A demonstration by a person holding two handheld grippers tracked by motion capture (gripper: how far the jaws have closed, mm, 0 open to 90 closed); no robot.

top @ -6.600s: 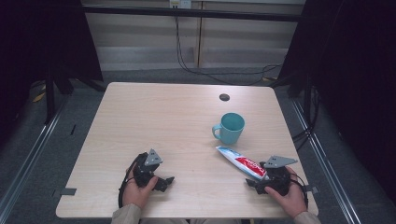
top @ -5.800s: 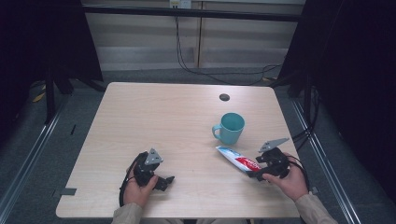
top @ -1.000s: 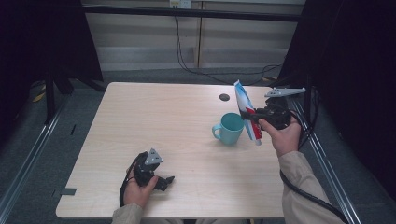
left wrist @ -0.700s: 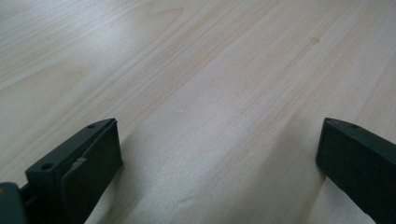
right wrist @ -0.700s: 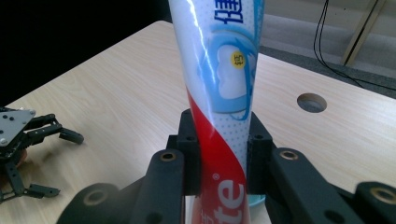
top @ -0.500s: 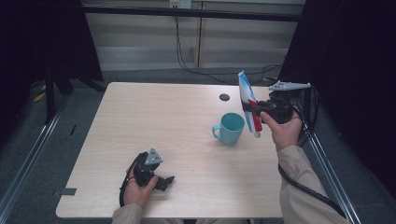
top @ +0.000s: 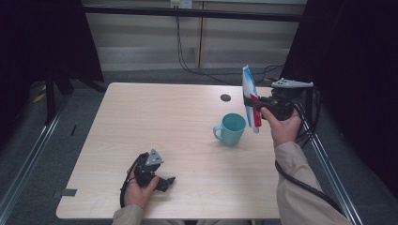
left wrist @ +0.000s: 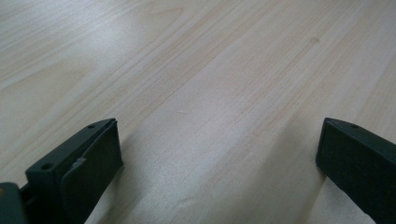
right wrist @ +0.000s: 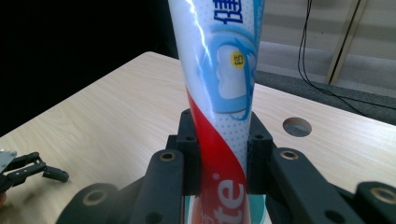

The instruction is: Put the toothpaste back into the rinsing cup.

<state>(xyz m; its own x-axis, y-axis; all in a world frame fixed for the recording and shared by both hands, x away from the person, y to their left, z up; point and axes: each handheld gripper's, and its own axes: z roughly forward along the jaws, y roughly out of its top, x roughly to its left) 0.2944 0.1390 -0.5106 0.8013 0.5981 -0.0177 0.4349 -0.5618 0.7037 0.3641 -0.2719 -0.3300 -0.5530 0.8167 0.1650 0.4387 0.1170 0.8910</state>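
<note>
Two grippers are showing in the high view, one per hand. We are seeing the right gripper (top: 256, 104) clenched on one toothpaste tube (top: 250, 96), which is standing nearly upright in the air, flat crimped end up, above the table's far right part and just right of the mug (top: 231, 128). In the right gripper view the black jaws are pressing on both sides of the tube (right wrist: 219, 84) at its red band, and a strip of teal is peeking out below the tube, between the jaws.

We are noting the left gripper (top: 168, 180) lying on the table (top: 155, 122) near the front edge, the hand wrapped around its body. Its jaws are standing wide apart in the left gripper view, with bare wood grain between them; they are grasping nothing.

Count, as we are tallying it: one toothpaste tube, one teal mug with its handle pointing left, one round hole (top: 225, 97) in the tabletop behind the mug, one table.
</note>
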